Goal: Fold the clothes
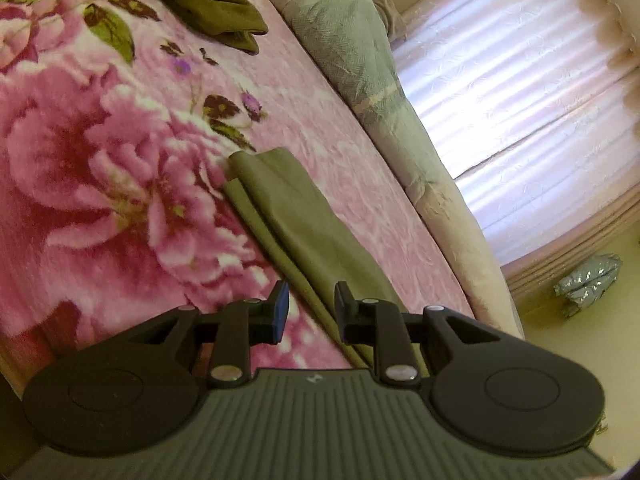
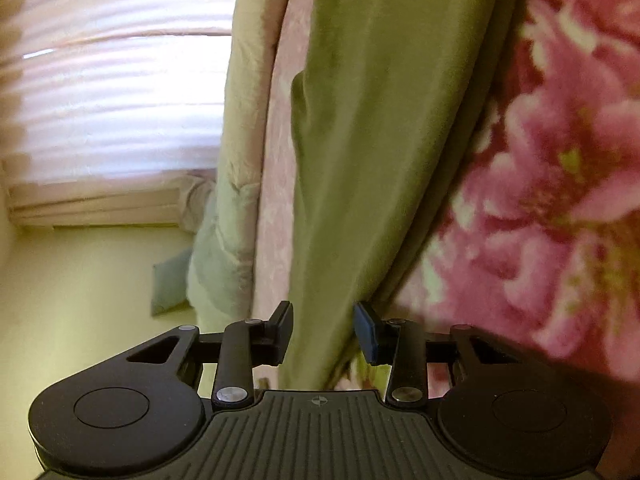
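Observation:
A light olive garment (image 1: 296,224) lies folded into a long narrow strip on the pink floral blanket (image 1: 100,168). My left gripper (image 1: 312,308) is open just above the strip's near end, the cloth's edge showing in the gap and under the right finger. In the right wrist view the same olive garment (image 2: 380,120) runs away from me, its near end bunching into the gap of my right gripper (image 2: 325,332). That gripper is open, with its fingers standing apart on either side of the cloth. A second, darker olive garment (image 1: 208,4) lies crumpled at the blanket's far end.
A beige and grey quilt (image 1: 360,64) is rolled along the bed's edge beside the garment. Beyond it hangs a pale pink curtain (image 1: 500,100). On the yellowish floor lie a silver bag (image 1: 588,284) and a pale blue cushion (image 2: 170,284).

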`<action>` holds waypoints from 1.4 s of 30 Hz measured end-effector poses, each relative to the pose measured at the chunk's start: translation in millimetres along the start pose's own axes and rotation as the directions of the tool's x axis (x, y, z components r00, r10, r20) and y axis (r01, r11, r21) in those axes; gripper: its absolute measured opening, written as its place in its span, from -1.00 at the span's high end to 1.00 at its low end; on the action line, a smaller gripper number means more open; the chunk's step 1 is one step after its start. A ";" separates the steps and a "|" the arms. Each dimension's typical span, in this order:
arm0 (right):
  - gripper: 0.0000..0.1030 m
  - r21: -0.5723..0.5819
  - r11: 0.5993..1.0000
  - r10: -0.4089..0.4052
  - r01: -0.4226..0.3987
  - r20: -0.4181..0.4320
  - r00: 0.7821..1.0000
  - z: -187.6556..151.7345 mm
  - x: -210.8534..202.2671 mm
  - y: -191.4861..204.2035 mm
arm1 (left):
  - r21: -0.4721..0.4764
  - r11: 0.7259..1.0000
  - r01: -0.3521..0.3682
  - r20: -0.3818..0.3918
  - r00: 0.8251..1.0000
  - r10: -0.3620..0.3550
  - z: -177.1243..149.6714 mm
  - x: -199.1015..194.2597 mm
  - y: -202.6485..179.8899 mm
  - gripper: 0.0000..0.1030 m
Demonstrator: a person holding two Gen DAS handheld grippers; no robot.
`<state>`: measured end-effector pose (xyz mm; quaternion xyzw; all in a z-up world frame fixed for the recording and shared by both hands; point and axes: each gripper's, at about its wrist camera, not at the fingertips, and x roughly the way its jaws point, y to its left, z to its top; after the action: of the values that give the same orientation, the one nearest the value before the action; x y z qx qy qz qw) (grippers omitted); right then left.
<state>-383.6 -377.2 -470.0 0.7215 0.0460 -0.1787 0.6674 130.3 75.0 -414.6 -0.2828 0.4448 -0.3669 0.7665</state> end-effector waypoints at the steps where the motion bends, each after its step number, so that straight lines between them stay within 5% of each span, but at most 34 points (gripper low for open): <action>1: 0.24 -0.003 1.000 -0.016 0.016 0.004 1.000 1.6 2.2 -0.6 | -0.010 1.000 0.003 0.007 1.000 -0.003 1.6 1.3 0.9 0.63; 9: 0.25 -0.030 0.999 -0.032 0.032 0.015 0.999 6.3 16.2 1.7 | -0.092 0.995 0.027 0.069 0.997 -0.021 15.7 11.8 8.2 0.57; 20: 0.25 -0.068 0.996 -0.055 0.057 0.039 0.998 3.4 12.7 8.9 | -0.097 0.991 -0.090 0.095 0.991 0.099 39.0 42.9 17.0 0.60; 22: 0.36 -0.075 0.995 -0.061 0.064 0.045 0.997 3.5 11.8 9.9 | -0.072 0.993 -0.091 0.101 0.990 0.098 39.1 43.2 16.4 0.71; 23: 0.65 -0.083 0.994 -0.068 0.072 0.049 0.996 3.6 11.2 10.7 | -0.057 0.994 -0.092 0.105 0.990 0.098 39.4 43.1 15.7 1.00; 26: 0.95 -0.106 0.991 -0.072 0.079 0.061 0.995 3.6 8.2 13.1 | -0.002 0.997 -0.083 0.123 0.989 0.082 39.5 38.9 11.8 1.00; 31: 0.99 -0.156 0.985 -0.063 0.075 0.083 0.995 0.7 -1.4 21.1 | 0.089 0.994 -0.063 0.165 0.985 0.047 35.4 22.9 3.8 1.00; 37: 0.99 -0.181 0.976 -0.108 0.122 0.087 0.990 -4.6 -4.2 19.8 | 0.159 0.977 -0.142 0.166 0.979 0.115 26.9 26.7 10.6 1.00; 42: 0.97 -0.305 0.925 -0.211 0.229 0.092 0.973 -12.3 -3.8 22.9 | 0.237 0.938 -0.253 0.178 0.960 0.214 21.6 30.8 4.6 0.95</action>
<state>-377.7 -366.9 -446.5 0.5913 0.1350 -0.2637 0.7501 161.3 54.9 -423.1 -0.1529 0.3651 -0.3054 0.8660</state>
